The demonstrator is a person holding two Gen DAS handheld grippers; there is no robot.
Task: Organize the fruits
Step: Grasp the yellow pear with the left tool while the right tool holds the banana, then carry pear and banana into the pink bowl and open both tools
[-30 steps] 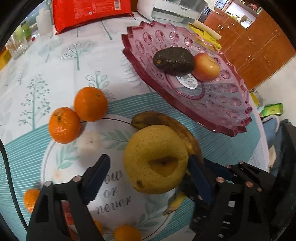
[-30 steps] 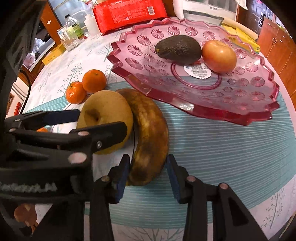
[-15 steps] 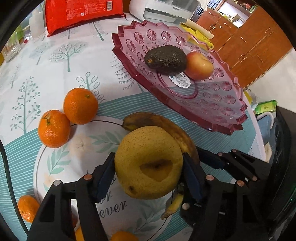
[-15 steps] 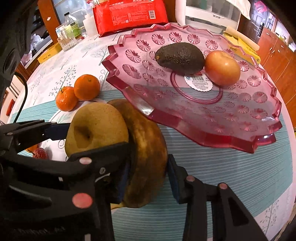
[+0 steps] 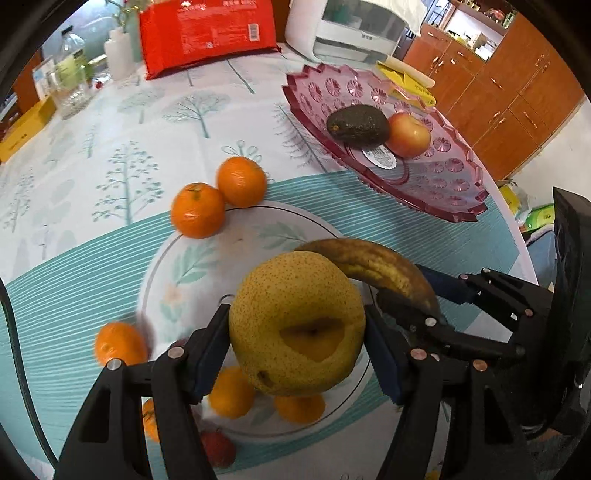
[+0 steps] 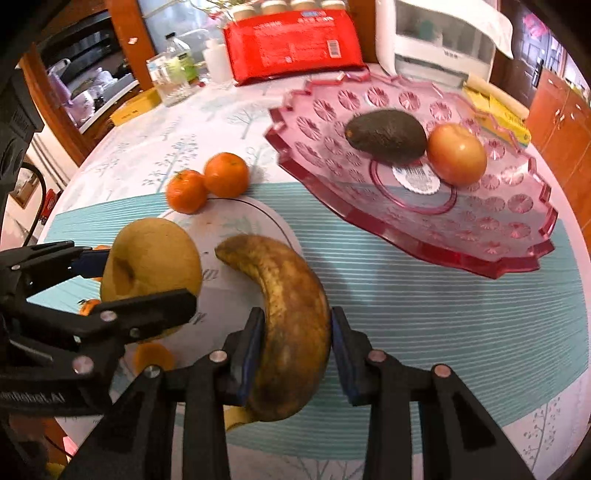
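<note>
Left gripper [image 5: 297, 354]: jaws clenched on the yellow pear [image 5: 297, 323], held clear of the desk [image 5: 110, 155]. Right gripper [image 6: 297, 350]: jaws closed on the brown, overripe banana [image 6: 288, 321] at mid-body, also off the surface. Risks: the soft banana may bruise or split under the pads; its curved free end may pivot and swing; the round pear may roll out of a 2-point grip; the 2 grippers hang close together and could knock on the way to the pink tray [image 6: 491, 273], where the avocado [image 6: 388, 134] and apple [image 6: 456, 158] leave limited room. Surface: tree-print cloth with a teal striped mat, 2 tangerines [image 5: 218, 201] touching. Room: wooden cabinets, white appliance, red bag [image 5: 207, 33].
</note>
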